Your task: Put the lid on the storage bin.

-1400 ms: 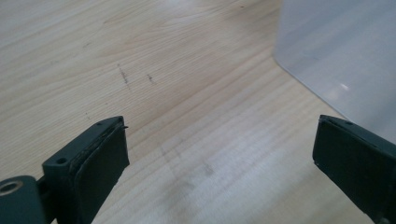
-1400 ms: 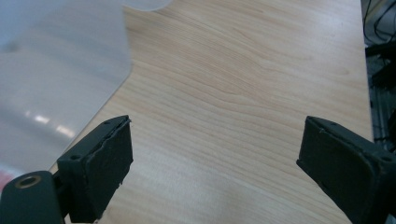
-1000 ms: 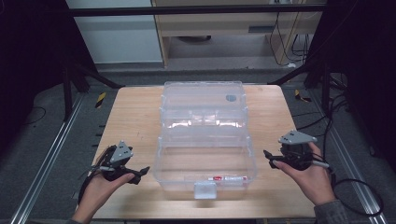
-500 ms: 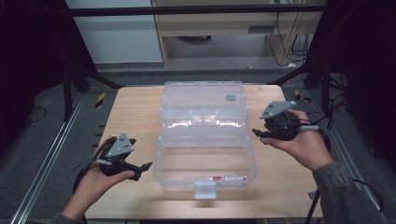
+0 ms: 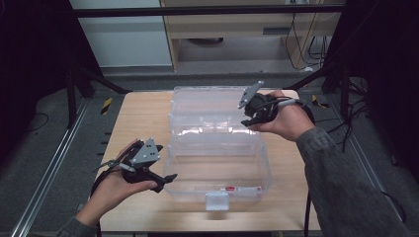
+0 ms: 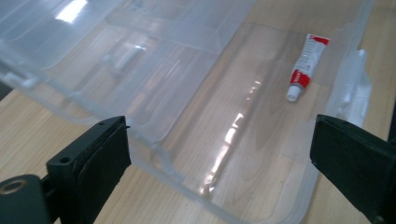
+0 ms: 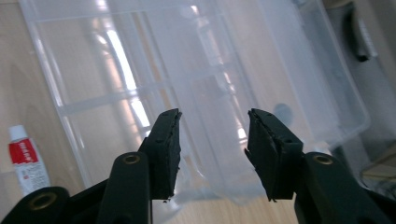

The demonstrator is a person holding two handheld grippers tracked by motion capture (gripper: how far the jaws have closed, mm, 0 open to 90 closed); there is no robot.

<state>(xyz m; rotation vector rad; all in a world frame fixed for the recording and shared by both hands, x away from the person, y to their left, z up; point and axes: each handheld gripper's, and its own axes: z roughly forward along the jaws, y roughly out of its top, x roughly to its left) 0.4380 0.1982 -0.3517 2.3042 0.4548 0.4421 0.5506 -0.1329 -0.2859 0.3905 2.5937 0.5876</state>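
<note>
A clear plastic box [image 5: 217,163] lies open on the wooden table [image 5: 143,118], its lid [image 5: 212,106] folded back at the far side. A small red-and-white tube [image 5: 237,188] lies inside near the front wall; it also appears as the tube [image 6: 302,65] and the tube [image 7: 25,156] in the gripper views. My left gripper [image 5: 165,180] hovers open by the box's front left corner, jaws wide apart [image 6: 219,158]. My right gripper [image 5: 247,118] is held over the lid's right part, open with nothing between its jaws [image 7: 212,140].
The box's white latch [image 5: 217,200] juts toward the table's front edge. Bare wood [image 5: 286,163] lies right of the box. Metal frame rails [image 5: 49,168] and cables [image 5: 356,113] run beside the table on the floor.
The right gripper has moved from the table's right front up and inward over the box's lid. The left gripper has stayed near the front left corner, shifting slightly.
</note>
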